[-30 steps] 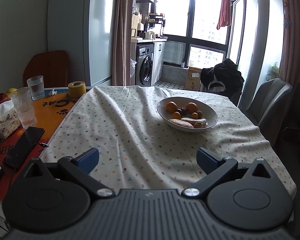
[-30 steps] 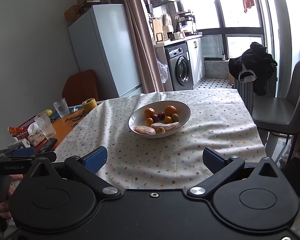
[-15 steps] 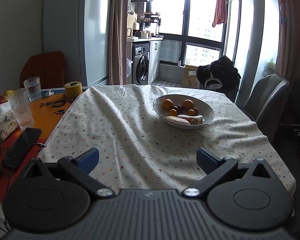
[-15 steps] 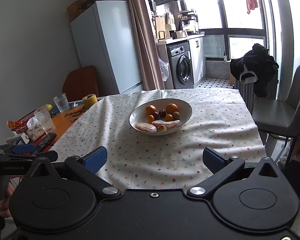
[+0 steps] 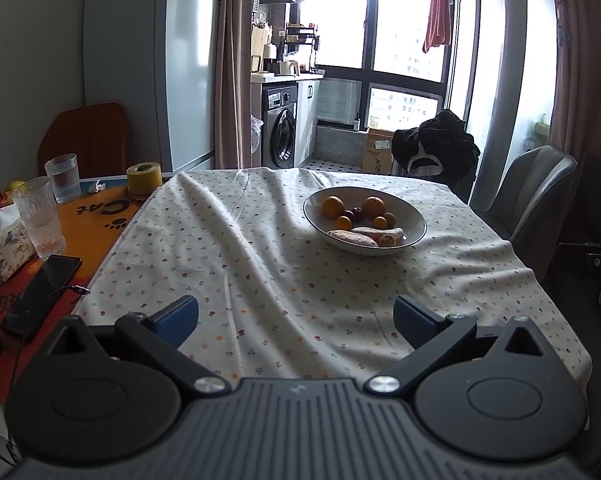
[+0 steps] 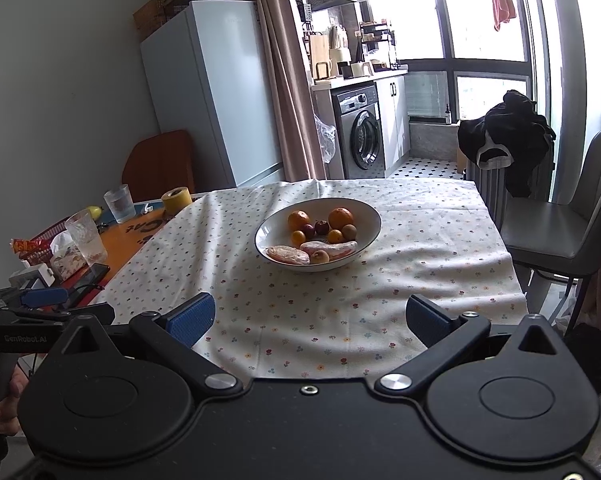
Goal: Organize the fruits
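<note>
Right wrist view: I'm seeing the bowl [image 6: 366,216] of fruit [image 6: 320,236] lying dead ahead | right gripper [image 6: 306,320] gaping wide, empty, probably nearer | left gripper [image 5: 296,316] likewise, bowl sitting ahead-right.

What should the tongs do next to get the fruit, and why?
Probably move the right tongs forward toward the bowl. Both the right and the left tongs are open and empty, hanging above the near edge of the tablecloth, while all the fruit, like the orange, sits in the bowl farther away, out of reach.
</note>
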Motion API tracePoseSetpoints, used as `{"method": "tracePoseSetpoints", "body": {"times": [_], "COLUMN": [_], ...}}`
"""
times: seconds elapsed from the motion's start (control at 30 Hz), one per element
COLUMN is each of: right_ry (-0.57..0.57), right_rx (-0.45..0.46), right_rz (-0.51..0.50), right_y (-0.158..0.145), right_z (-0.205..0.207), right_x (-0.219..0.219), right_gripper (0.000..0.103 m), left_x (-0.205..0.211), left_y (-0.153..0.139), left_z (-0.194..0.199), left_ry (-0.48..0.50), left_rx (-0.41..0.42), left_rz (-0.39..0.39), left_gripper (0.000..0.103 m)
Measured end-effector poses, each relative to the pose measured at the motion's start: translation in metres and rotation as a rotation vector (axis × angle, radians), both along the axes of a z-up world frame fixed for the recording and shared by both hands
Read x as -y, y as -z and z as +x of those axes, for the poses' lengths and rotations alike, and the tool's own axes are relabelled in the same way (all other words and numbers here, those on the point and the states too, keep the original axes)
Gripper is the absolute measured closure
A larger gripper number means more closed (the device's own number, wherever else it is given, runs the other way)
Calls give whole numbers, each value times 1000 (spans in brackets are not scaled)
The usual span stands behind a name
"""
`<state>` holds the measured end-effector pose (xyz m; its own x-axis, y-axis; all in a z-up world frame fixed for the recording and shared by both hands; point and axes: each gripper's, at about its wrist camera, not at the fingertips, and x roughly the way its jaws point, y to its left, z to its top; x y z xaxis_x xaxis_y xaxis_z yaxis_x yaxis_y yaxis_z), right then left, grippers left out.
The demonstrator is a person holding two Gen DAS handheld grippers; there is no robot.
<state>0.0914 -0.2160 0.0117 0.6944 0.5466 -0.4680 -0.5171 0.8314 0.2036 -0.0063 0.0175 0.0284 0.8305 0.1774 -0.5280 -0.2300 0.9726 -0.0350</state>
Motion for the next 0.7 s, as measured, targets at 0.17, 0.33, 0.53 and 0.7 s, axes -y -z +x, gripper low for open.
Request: {"method": "tracePoseSetpoints", "body": {"times": [0.17,0.33,0.53,0.7], "right_ry": [-2,-7,-1,-1], "right_rx": [0,-3,7,10], "right_rz": [0,-3,-17,-14], "right_y": [0,0,0,-2], "right_z": [0,-1,-1,-2], "right_x": [0,0,-1,-2], "right_gripper": [0,0,0,0], "left_x": [1,1,1,0], "left_y": [0,2,0,-2], "left_z": [0,2,0,-2], "left_ry": [5,2,2,0], "left_rx": [-6,-18,-12,-8], "left_rz": [-3,0,-4,-9], "left_gripper": [0,0,0,0]}}
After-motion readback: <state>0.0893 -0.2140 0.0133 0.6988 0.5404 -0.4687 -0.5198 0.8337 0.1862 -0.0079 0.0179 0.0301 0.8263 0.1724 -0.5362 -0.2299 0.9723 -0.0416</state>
